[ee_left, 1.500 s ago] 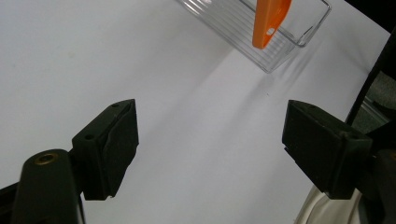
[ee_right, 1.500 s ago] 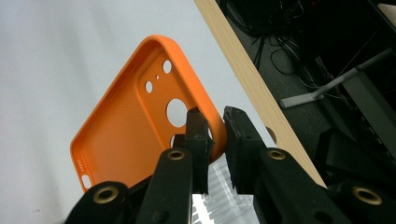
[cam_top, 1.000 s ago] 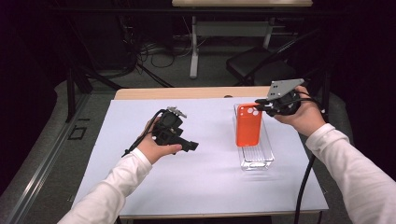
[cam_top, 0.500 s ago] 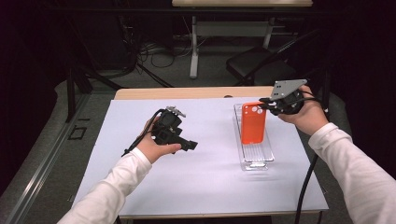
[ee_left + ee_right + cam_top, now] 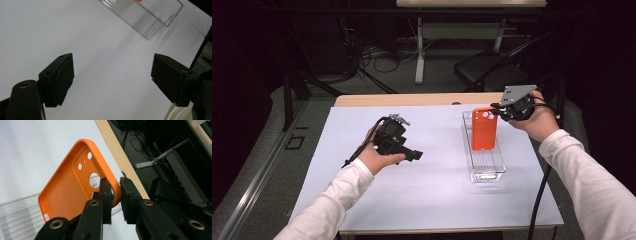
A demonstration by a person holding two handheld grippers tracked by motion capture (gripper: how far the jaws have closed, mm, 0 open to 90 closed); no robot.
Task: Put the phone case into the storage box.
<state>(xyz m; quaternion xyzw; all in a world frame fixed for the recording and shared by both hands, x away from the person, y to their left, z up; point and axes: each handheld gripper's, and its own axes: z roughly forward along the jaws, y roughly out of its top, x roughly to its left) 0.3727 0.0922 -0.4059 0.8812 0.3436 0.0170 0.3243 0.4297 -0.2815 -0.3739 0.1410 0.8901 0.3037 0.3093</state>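
Nearest the person, the left gripper (image 5: 414,155) rests low over the white table cover (image 5: 422,195) with its jaws standing wide apart and nothing between them; in the left gripper view its two black pads (image 5: 61,75) frame bare cover, with the near end of the clear tray (image 5: 150,20) well ahead. Farther out, the clear tray (image 5: 486,167) lies lengthwise on the cover, and the orange phone case (image 5: 484,129) stands upright over its far half. The right gripper (image 5: 499,111) is clamped on the case's upper corner; in the right gripper view the jaws pinch the rim of the orange phone case (image 5: 75,187) beside the camera cut-outs, the hollow side facing the camera. The step in hand looks like setting the case into the tray or lifting it out; which of the two cannot be told. Either way, the pinch is on a soft rim at one corner, so the case may swing or slip. A slow, straight move that keeps the case parallel to the tray's long walls should avoid snagging, and the free left gripper could steady the tray's near end if it starts to slide.
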